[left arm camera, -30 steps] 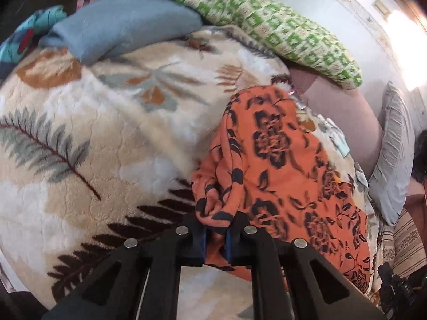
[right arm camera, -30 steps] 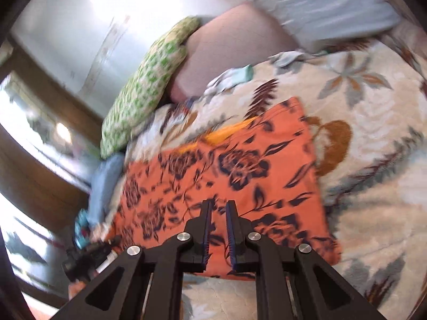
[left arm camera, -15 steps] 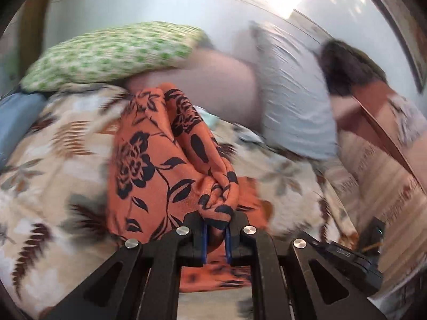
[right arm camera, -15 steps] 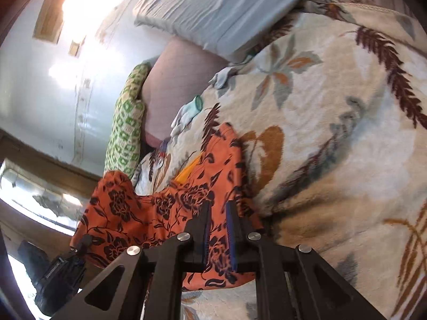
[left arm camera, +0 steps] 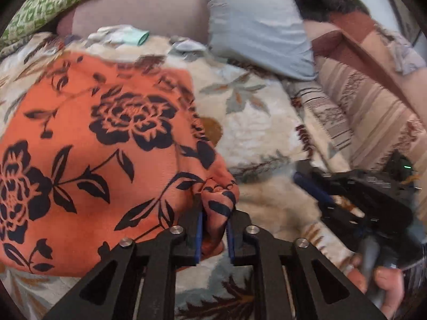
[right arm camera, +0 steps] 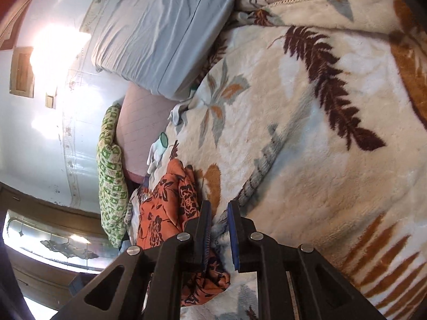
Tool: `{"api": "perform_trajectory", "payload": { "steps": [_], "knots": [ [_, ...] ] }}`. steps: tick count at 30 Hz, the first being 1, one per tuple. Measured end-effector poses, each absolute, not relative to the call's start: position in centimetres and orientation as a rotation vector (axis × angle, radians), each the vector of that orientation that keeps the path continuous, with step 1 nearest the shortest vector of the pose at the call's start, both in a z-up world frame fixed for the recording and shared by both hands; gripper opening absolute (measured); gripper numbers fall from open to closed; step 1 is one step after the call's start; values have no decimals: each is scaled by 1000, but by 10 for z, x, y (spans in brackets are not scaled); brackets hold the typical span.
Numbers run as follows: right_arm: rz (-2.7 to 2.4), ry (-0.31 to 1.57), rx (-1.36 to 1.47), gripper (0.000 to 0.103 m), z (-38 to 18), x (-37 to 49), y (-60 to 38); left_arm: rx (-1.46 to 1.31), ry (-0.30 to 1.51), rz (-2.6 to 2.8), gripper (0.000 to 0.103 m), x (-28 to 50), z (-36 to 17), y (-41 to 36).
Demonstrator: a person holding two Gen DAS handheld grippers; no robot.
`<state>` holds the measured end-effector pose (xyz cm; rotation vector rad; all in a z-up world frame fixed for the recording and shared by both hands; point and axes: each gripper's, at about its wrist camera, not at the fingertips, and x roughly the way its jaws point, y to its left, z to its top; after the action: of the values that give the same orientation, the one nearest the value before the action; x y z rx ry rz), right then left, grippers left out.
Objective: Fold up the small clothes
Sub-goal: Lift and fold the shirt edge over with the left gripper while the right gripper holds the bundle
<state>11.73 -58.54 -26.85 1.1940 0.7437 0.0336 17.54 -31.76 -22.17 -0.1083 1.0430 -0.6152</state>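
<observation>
From the left wrist view, the left tongs [left arm camera: 214, 229] are clamped on a bunched corner of the orange floral garment [left arm camera: 88, 160], the cloth pinched between the blue pads [left arm camera: 198, 236]. The rest of the garment spreads out ahead and to the left of the tongs, lying folded over on the leaf-patterned blanket [left arm camera: 256, 117] that covers the bed. Beyond it sit a pale glove [left arm camera: 120, 34], a green patterned pillow [left arm camera: 45, 2], a pinkish cushion [left arm camera: 138, 8] and a grey-blue pillow [left arm camera: 253, 26]. Low on the right, the right tongs [left arm camera: 315, 189] show blurred, with the person's hand [left arm camera: 384, 282] on the handle.

From the right wrist view, the right tongs [right arm camera: 219, 233] stand apart, with only the blanket [right arm camera: 307, 146] showing in the gap between the pads. The orange garment [right arm camera: 165, 205] lies just to the left of them, touching or passing behind the left finger [right arm camera: 205, 229], and some of it shows below that finger. The glove [right arm camera: 157, 152], green pillow [right arm camera: 110, 176] and grey-blue pillow [right arm camera: 162, 37] lie farther off toward the wall [right arm camera: 40, 138].
</observation>
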Motion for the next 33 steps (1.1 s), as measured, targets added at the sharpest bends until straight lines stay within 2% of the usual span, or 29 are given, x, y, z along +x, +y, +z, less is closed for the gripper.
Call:
{"api": "perform_trajectory", "payload": {
  "steps": [1,2,3,6,12,19,21,24,29,33],
  "knots": [
    [40,748,1188,15,-267,121,-581,-85,1021,-647,31,171,-209,-314],
    [52,752,1182,15,-265,124,-576,-64,1005,-665,45,167,-199,-311],
    [66,755,1176,15,-263,127,-571,-50,975,-689,54,161,-186,-307],
    [103,769,1127,15,-255,134,-553,-16,893,-733,68,150,-159,-291],
    [185,741,1010,15,-228,138,-519,157,846,-434,69,160,-143,-238],
    [342,802,838,15,-209,157,-449,228,951,-233,69,197,-176,-185],
    [341,900,807,15,-223,164,-434,284,1039,-249,69,200,-205,-187],
    [277,1172,751,18,-272,177,-415,310,1169,-297,70,199,-249,-188],
    [282,1093,728,18,-251,173,-421,222,1173,-340,70,205,-227,-173],
    [315,935,766,17,-216,185,-431,203,1050,-373,70,219,-181,-167]
  ]
}}
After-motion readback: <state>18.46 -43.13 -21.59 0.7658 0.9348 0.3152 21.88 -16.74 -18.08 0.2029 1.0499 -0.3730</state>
